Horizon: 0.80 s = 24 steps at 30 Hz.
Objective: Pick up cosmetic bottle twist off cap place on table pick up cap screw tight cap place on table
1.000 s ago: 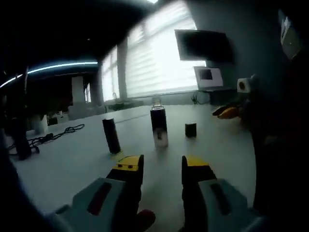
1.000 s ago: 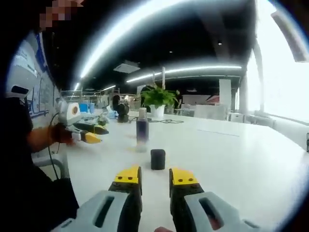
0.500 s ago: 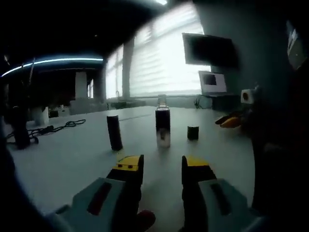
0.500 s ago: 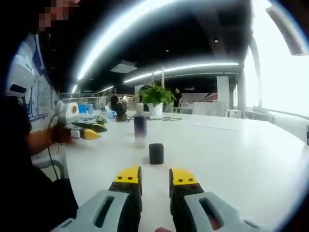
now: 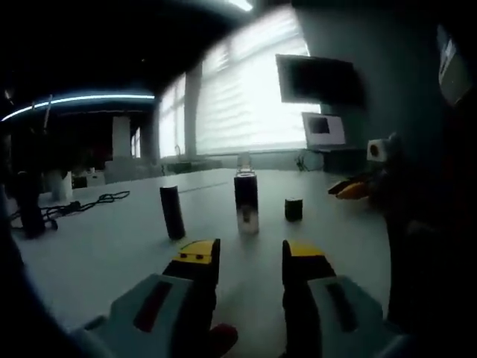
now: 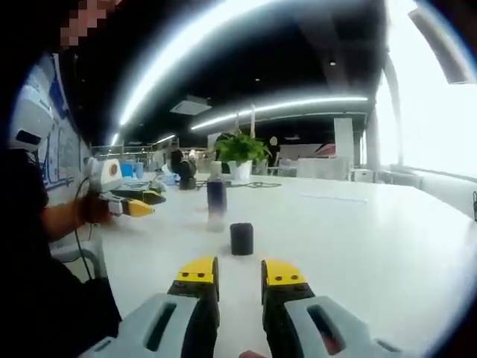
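An uncapped dark cosmetic bottle point(image 5: 246, 204) with a clear neck stands upright on the white table point(image 5: 112, 253); in the right gripper view the bottle point(image 6: 216, 198) stands past its small black cap point(image 6: 241, 239). The cap point(image 5: 294, 209) rests on the table right of the bottle. My left gripper point(image 5: 247, 262) is open and empty, short of the bottle. My right gripper point(image 6: 237, 276) is open and empty, just short of the cap. The right gripper point(image 5: 350, 189) enters the left gripper view from the right; the left gripper point(image 6: 133, 204) shows at left in the right gripper view.
A second dark cylinder point(image 5: 172, 212) stands left of the bottle. A black cable point(image 5: 74, 208) lies at far left. A potted plant point(image 6: 240, 155) and a dark object point(image 6: 185, 169) sit farther down the table point(image 6: 358, 239). A monitor point(image 5: 316, 80) hangs on the wall.
Both views have shifted only slightly with the hands. The bottle, cap and cylinder stay where they were, and both grippers remain open.
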Available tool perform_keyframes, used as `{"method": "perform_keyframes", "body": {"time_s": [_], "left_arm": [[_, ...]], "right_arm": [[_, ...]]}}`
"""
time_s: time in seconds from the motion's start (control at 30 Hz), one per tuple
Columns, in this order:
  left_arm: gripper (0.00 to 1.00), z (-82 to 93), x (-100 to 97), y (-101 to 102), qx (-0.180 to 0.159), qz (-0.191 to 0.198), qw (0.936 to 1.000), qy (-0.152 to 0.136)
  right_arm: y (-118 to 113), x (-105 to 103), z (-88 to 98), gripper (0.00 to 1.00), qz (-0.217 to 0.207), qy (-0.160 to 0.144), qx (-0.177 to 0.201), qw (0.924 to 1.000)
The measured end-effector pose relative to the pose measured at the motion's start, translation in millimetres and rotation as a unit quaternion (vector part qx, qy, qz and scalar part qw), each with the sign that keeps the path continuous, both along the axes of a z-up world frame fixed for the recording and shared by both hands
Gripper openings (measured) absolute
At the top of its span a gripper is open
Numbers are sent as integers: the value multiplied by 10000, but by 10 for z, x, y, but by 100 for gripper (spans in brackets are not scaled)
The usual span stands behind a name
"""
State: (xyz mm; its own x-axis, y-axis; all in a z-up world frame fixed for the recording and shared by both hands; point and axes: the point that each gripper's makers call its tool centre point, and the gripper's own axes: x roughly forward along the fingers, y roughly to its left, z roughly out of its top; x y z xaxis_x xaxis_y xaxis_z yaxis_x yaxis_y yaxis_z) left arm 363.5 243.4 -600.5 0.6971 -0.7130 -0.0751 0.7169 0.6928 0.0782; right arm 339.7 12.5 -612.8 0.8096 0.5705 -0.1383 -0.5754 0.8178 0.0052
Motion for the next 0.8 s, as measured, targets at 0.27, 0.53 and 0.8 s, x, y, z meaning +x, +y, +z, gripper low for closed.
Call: {"method": "perform_keyframes", "body": {"time_s": [0.27, 0.53, 0.8], "left_arm": [[24, 57, 85, -100, 24, -38, 10000, 16], [26, 92, 229, -185, 5, -65, 10000, 13], [30, 150, 373, -293, -275, -107, 9994, 191]], "right_arm": [[-1, 10, 37, 17, -1, -10, 71, 10000], [5, 68, 129, 17, 29, -76, 66, 9999], [116, 181, 263, 17, 152, -255, 187, 9994]]}}
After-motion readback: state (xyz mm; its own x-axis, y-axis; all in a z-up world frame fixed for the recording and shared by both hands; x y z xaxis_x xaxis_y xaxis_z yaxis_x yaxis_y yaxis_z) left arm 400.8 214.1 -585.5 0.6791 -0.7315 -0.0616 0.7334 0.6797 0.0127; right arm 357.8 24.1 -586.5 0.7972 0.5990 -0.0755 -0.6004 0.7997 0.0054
